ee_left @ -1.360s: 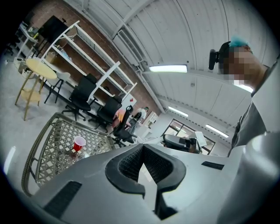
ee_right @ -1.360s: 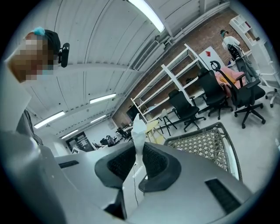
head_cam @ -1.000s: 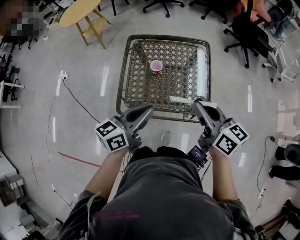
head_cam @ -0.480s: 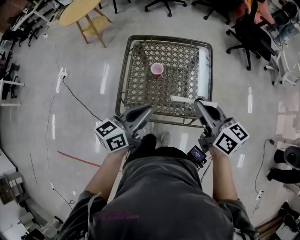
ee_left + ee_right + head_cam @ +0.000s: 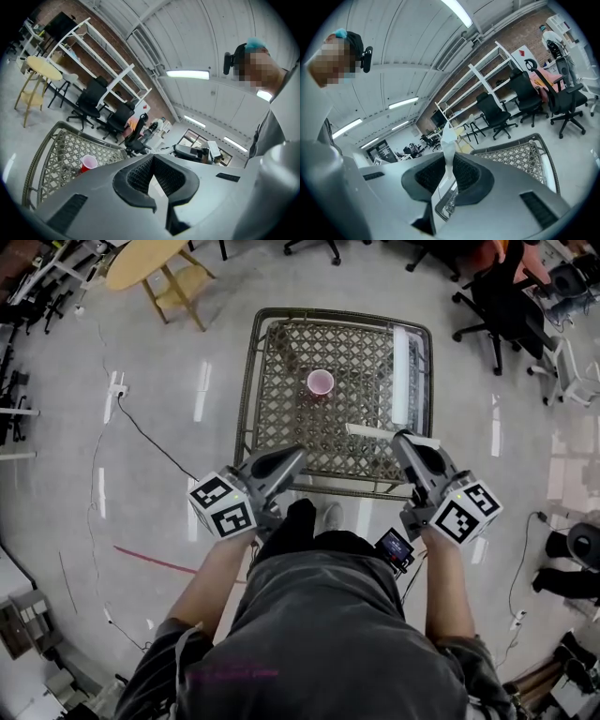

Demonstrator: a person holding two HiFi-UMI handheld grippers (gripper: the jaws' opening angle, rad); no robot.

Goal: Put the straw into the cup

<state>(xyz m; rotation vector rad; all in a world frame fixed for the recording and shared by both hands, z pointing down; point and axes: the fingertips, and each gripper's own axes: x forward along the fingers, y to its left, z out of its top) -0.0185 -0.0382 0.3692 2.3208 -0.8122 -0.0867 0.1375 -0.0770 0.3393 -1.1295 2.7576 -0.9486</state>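
moved: right gripper (image 5: 403,437) now nearer cup (image 5: 321,382) | right: pinching straw (image 5: 370,432), carried toward cup for insertion | left gripper (image 5: 298,457): pressed together, empty, idle short of cup

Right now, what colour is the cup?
The cup is red outside; the left gripper view shows it best.

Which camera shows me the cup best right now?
Head view: the cup stands unobstructed on the lattice table, its open mouth facing the camera. The left gripper view shows it small and side-on; the right gripper view doesn't show it.
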